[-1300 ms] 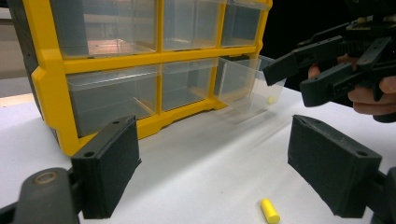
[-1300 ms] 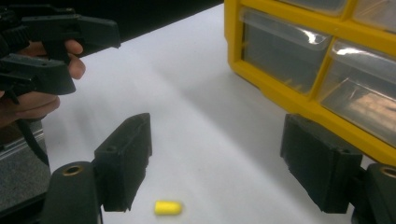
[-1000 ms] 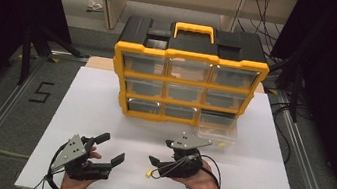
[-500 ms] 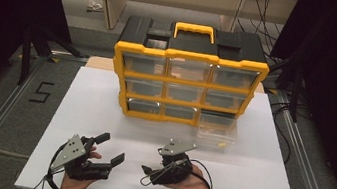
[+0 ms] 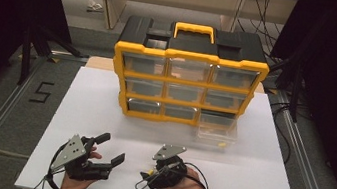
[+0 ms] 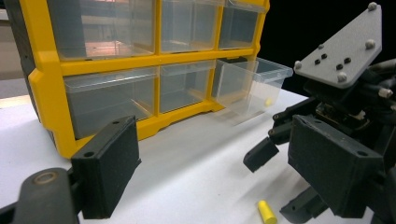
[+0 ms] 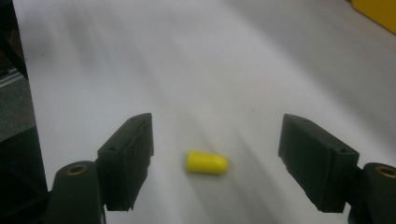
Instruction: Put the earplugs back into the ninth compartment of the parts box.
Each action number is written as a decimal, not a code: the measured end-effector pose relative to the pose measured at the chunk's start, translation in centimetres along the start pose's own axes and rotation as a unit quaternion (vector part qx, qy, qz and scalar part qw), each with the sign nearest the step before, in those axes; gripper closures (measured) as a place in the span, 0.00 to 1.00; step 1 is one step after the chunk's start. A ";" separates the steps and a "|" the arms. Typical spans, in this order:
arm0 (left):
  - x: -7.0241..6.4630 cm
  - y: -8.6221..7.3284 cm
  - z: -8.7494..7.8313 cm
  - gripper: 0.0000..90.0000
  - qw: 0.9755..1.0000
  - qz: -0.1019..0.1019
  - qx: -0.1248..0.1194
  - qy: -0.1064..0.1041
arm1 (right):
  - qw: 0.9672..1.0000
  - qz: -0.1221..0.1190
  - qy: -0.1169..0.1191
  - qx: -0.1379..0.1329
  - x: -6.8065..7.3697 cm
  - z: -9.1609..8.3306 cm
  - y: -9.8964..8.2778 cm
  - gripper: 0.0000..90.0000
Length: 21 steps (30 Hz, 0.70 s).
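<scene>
Yellow and small, a plastic capsule-shaped piece [image 7: 206, 162] lies on the white table [image 5: 103, 110], right between the two spread jaws of the right tongs [image 7: 217, 161], which do not touch it. From the left gripper view the same piece sits on the table close under the right tongs. The left tongs [image 5: 108, 152] rest near the front edge of the table, also with the jaws apart and with nothing between them. Farther back stands a yellow and black drawer organizer [image 5: 188, 75], and one clear drawer [image 5: 216, 130] is pulled out and sits on the table just in front of its lower right corner, with a small yellow bit [image 5: 221, 144] inside. I judge that the step in hand is picking up the loose piece. The next move probably calls for closing the right jaws gently on its middle, because such a round thing may roll or slip away, and then carrying it to the clear drawer.
</scene>
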<state>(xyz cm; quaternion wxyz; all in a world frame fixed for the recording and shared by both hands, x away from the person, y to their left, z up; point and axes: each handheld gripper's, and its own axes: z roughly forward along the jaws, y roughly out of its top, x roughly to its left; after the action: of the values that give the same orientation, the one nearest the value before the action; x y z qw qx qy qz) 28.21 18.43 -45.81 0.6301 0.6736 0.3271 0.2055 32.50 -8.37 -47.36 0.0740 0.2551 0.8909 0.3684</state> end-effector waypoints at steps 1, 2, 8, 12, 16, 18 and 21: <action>0.0 0.0 0.0 0.18 1.000 0.000 0.000 0.000 | 1.000 0.000 0.000 0.000 0.0 0.0 0.0 0.32; 0.0 0.0 0.0 0.18 1.000 0.000 0.001 0.001 | 1.000 -0.005 0.001 0.009 0.2 0.3 -0.1 0.35; 0.0 0.0 0.0 0.18 1.000 0.001 0.000 -0.001 | 0.999 -0.015 0.001 0.032 0.3 1.1 -0.6 0.44; -0.1 0.0 0.0 0.18 1.000 0.002 0.001 -0.001 | 0.999 -0.014 -0.007 0.039 0.4 1.3 -0.7 0.51; -0.1 0.0 0.1 0.18 1.000 0.002 0.002 0.000 | 0.999 -0.025 -0.019 0.039 0.5 1.3 -0.8 0.59; -0.1 0.0 0.1 0.18 1.000 0.002 0.003 0.000 | 0.999 -0.024 -0.019 0.039 0.7 1.2 -0.7 0.65; -0.1 0.0 0.1 0.18 1.000 0.002 0.002 0.000 | 0.999 -0.032 -0.018 0.037 0.7 1.2 -0.8 0.74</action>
<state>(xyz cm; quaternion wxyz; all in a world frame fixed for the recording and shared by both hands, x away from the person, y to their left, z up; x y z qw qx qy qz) 28.20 18.35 -45.83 0.6284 0.6756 0.3259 0.2063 31.97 -7.69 -48.73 0.0925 0.2361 0.9099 0.3282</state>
